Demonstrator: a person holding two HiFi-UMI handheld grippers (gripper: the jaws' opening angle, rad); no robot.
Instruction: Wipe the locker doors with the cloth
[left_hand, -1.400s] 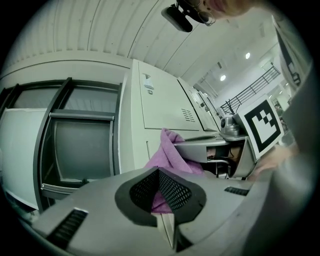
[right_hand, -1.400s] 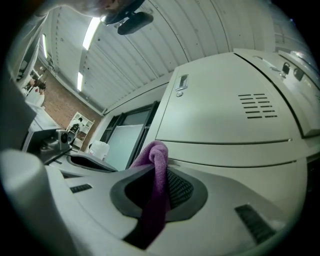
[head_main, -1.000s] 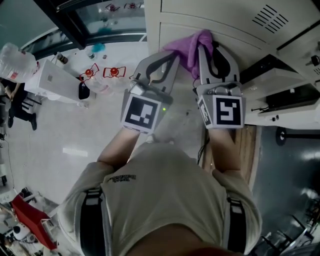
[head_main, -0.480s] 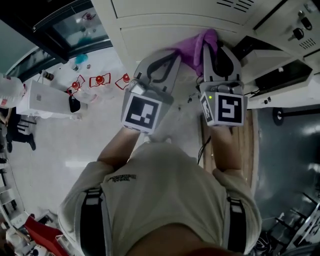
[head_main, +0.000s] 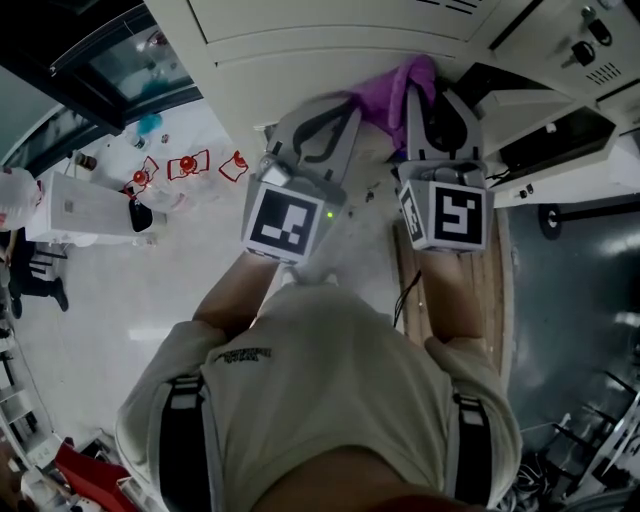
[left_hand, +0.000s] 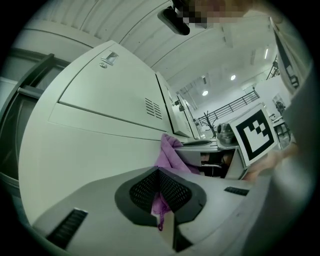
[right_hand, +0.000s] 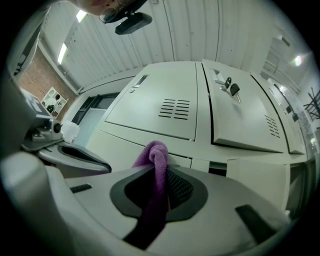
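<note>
1. The purple cloth (head_main: 392, 92) lies bunched against a cream locker door (head_main: 300, 55), held between the tips of 2 grippers.
2. The left gripper (head_main: 342, 108) has its jaws pressed together on an edge of the cloth (left_hand: 168, 155) — a thin purple strip shows in the seam between them; the rest rises just past its tips.
3. The right gripper (head_main: 425, 92) clamps a thick fold — the cloth (right_hand: 157, 159) runs up between its jaws and loops over at the tips, against the locker door (right_hand: 150, 131).
</note>
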